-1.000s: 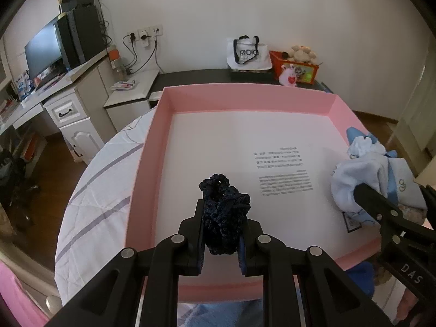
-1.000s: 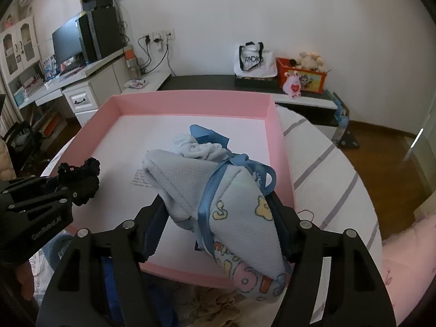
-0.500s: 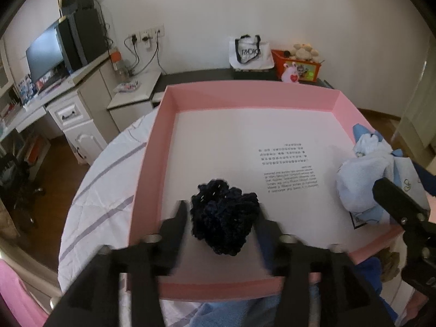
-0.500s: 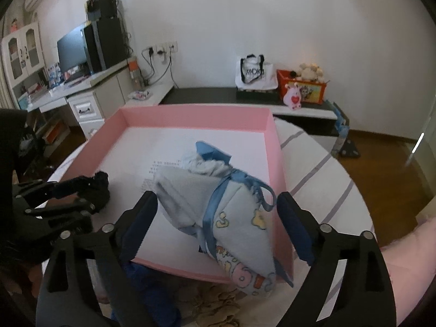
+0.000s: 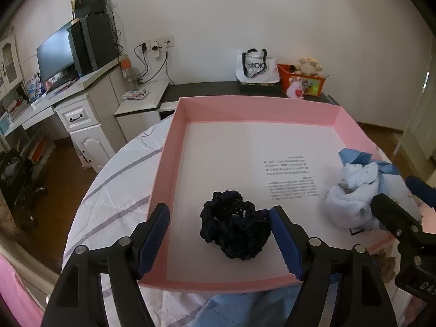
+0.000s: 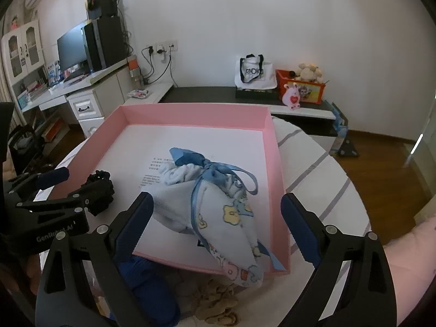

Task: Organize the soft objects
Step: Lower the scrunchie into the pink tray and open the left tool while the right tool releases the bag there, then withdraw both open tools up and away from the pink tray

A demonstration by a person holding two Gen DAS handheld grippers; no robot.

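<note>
A dark knitted bundle [image 5: 234, 229] lies on the white floor of the pink tray [image 5: 256, 100], near its front wall. My left gripper [image 5: 219, 211] straddles it with jaws opening, and the left pad stands clear of it. A light-blue patterned cloth pouch [image 6: 218, 212] tied with blue ribbon lies in the tray's [image 6: 196, 107] near right corner, its end draped over the front wall. My right gripper [image 6: 217, 199] brackets the pouch, jaws opening wide, pads off the cloth. In the right wrist view, the knitted bundle [image 6: 102, 188] shows at the left.
The tray sits on a round table with a white striped cloth [image 5: 109, 190]. In front of the tray lie a dark blue fabric piece [image 6: 150, 286] and a beige knitted item [image 6: 215, 299]. A desk with a monitor [image 5: 54, 51] stands at left, a low bench with a tote bag [image 5: 254, 65] behind.
Both grippers went from shut to open. The left one let the knitted bundle down onto the tray floor and drew back; the right one released the pouch, which settled over the front wall.
</note>
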